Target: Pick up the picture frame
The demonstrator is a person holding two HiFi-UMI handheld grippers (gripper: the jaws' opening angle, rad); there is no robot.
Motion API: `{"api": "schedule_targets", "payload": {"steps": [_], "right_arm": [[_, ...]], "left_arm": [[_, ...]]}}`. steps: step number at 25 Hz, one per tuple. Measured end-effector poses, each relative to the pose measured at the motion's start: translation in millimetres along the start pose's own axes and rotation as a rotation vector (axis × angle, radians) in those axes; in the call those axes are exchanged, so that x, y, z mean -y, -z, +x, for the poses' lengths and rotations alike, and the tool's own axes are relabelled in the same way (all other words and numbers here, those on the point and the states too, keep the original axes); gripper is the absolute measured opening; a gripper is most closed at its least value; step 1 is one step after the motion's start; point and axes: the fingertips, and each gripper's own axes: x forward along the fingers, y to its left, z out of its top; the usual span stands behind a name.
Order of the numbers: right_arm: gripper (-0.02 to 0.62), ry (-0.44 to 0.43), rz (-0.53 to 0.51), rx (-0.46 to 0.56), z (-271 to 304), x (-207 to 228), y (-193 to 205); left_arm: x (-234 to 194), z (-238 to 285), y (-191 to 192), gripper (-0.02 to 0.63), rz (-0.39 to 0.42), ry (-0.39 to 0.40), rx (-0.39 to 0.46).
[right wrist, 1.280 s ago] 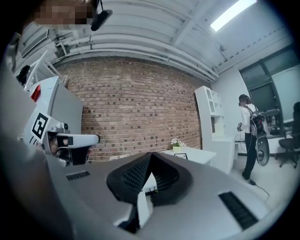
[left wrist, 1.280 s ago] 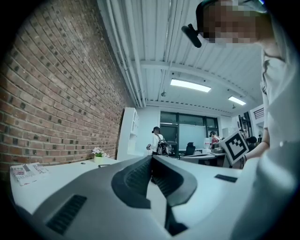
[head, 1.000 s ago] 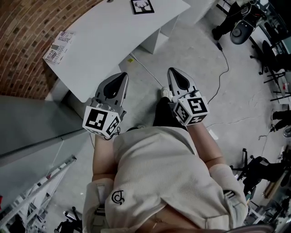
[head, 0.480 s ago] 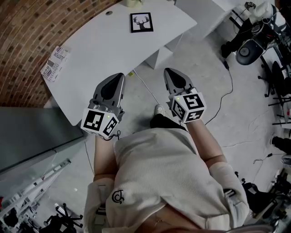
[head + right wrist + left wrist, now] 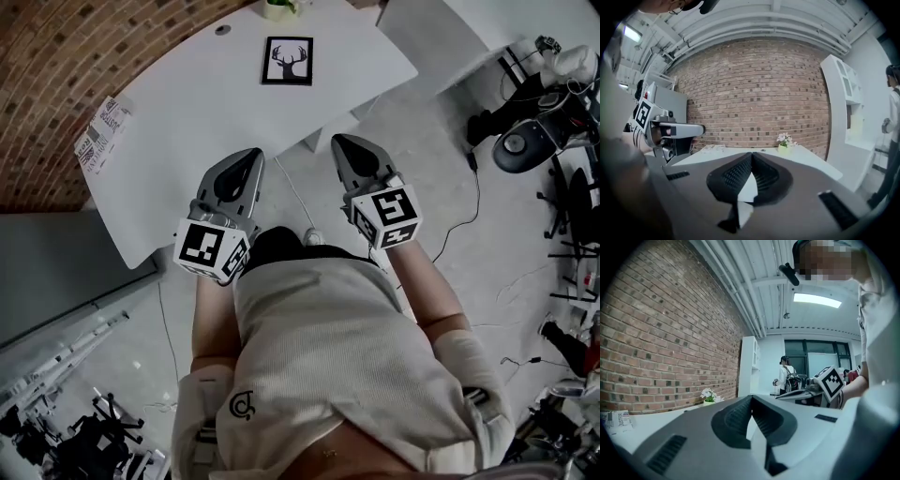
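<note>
The table (image 5: 187, 122) has drawn nearer since the earlier frame; the picture frame (image 5: 288, 61) lies flat near its far edge. The left gripper (image 5: 250, 156) and right gripper (image 5: 339, 143), closed and empty, hover short of the table; unopened, they would likely just shove the frame.

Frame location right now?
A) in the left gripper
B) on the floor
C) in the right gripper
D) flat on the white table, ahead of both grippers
D: the picture frame lies flat on the white table, beyond the left gripper and the right gripper, whose fingers are shut with nothing between them.
</note>
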Motion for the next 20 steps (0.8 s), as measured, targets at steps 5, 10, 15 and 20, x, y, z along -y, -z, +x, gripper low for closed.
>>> {"api": "schedule_targets", "payload": {"steps": [5, 10, 15, 20], "right_arm": [[0.008, -0.06, 0.026, -0.047, 36, 19, 12], [0.008, -0.05, 0.009, -0.044, 83, 47, 5], [0.008, -0.025, -0.003, -0.066, 143, 75, 7], [0.009, 0.02, 0.007, -0.103, 198, 98, 8]], "left_arm": [[-29, 30, 10, 0.012, -0.018, -0.034, -0.025], [-65, 70, 19, 0.012, -0.013, -0.012, -0.044], [-120, 120, 21, 0.012, -0.025, 0.008, -0.018], [-165, 164, 25, 0.012, 0.004, 0.033, -0.015]]}}
